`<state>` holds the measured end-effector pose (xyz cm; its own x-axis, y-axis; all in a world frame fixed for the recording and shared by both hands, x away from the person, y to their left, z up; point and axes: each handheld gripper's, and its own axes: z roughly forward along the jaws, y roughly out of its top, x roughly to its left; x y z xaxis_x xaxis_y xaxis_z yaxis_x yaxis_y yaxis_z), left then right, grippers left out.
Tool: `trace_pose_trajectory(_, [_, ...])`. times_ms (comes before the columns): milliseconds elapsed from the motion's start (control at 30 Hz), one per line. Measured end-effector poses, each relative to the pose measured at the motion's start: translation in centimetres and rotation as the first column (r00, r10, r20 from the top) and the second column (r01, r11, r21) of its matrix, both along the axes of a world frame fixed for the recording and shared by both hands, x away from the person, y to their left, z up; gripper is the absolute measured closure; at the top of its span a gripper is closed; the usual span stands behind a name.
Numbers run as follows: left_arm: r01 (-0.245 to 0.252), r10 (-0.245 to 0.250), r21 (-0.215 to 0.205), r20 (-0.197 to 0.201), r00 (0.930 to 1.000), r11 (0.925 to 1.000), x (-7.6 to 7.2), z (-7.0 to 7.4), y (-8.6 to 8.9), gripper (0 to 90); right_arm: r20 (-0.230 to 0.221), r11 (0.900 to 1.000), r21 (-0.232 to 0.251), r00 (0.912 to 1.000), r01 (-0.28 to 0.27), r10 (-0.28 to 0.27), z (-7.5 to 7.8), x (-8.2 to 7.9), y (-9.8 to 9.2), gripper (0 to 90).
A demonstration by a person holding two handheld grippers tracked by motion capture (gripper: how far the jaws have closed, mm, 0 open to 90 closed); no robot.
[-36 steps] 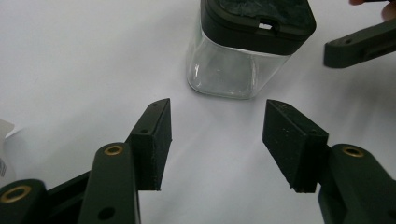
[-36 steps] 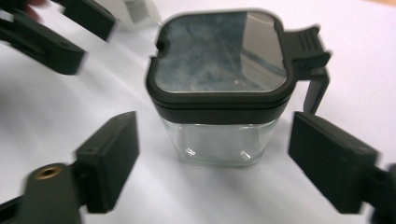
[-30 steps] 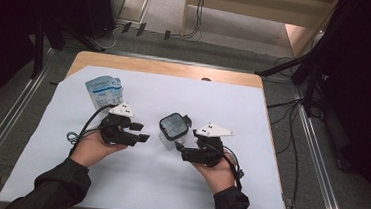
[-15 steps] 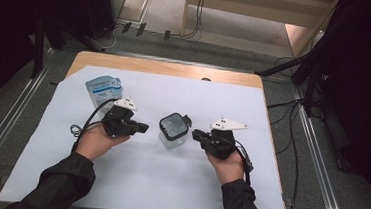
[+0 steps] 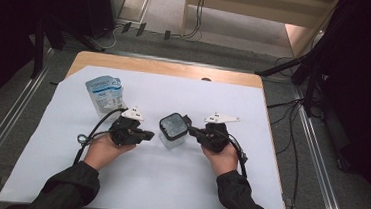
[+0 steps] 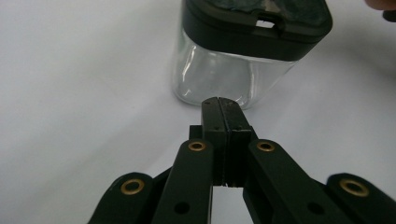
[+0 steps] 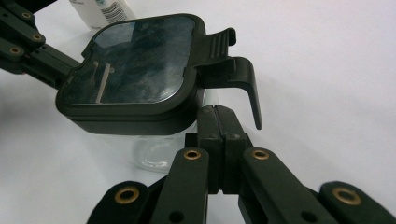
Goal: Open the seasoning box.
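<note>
Both tongs are pressed fully together on nothing: the left tongs (image 5: 147, 134) and right tongs (image 5: 191, 130) flank the clear jar (image 5: 172, 132) with its dark lid, which stands between them mid-bench (image 5: 166, 193), the pouch (image 5: 105, 94) well behind

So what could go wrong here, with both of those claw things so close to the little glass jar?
The jar is light, clear glass with a heavy black lid. The right gripper, jaws shut, sits under the lid's latch handle; a push there might tip the jar or pop the latch. The left gripper, also shut on nothing, points at the jar's base, so a nudge could slide it across the white sheet.
</note>
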<state>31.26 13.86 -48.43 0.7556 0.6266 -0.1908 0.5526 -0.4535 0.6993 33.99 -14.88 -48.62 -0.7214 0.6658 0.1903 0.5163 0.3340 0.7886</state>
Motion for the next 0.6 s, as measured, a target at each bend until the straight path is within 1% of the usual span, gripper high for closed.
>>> trace_pose_trajectory(33, [-0.001,0.001,-0.006,0.014,0.9999,1.0000,0.01,0.03,-0.31,90.0,0.004,1.000,-0.006,1.0000,-0.001,0.001,-0.16,0.14,0.17,90.0])
trace_pose_trajectory(67, [-0.001,0.001,-0.006,0.014,0.9999,1.0000,0.01,0.03,-0.31,90.0,0.004,1.000,-0.006,1.0000,-0.001,0.001,-0.16,0.14,0.17,90.0])
trace_pose_trajectory(100, [-0.008,0.009,-0.023,0.016,0.9998,0.9997,0.11,0.03,-0.43,90.0,0.003,1.000,-0.007,1.0000,0.001,-0.001,-0.27,0.21,0.21,90.0])
trace_pose_trajectory(200, [-0.011,0.012,-0.028,0.017,0.9998,0.9995,0.19,-0.08,-0.61,90.0,0.000,1.000,-0.001,1.0000,0.007,-0.007,-0.31,0.20,0.25,90.0])
trace_pose_trajectory(233, [-0.009,0.009,-0.026,0.016,0.9998,0.9996,0.25,-0.10,-0.69,90.0,0.012,1.000,-0.007,0.9999,0.005,-0.005,-0.33,0.20,0.27,90.0])
trace_pose_trajectory(300, [-0.010,0.011,-0.027,0.042,0.9991,0.9996,0.34,-0.37,-1.07,90.0,0.006,1.000,-0.004,0.9999,0.011,-0.011,-0.33,0.13,0.29,90.0])
trace_pose_trajectory(367, [-0.006,0.007,-0.022,0.045,0.9990,0.9997,0.35,-0.46,-1.15,90.0,0.003,1.000,-0.002,0.9999,0.011,-0.011,-0.34,0.15,0.30,90.0])
trace_pose_trajectory(433, [-0.006,0.007,-0.028,0.031,0.9995,0.9996,0.47,-0.61,-1.26,90.0,-0.001,1.000,0.000,0.9999,0.013,-0.013,-0.34,0.07,0.33,90.0])
trace_pose_trajectory(533, [-0.005,0.006,-0.023,0.038,0.9993,0.9997,0.48,-0.62,-1.26,90.0,0.001,1.000,-0.002,0.9999,0.012,-0.012,-0.36,-0.01,0.37,90.0])
trace_pose_trajectory(600, [-0.009,0.010,-0.025,0.031,0.9995,0.9996,0.53,-0.61,-1.15,90.0,-0.007,1.000,-0.004,0.9999,0.012,-0.012,-0.30,-0.11,0.38,90.0])
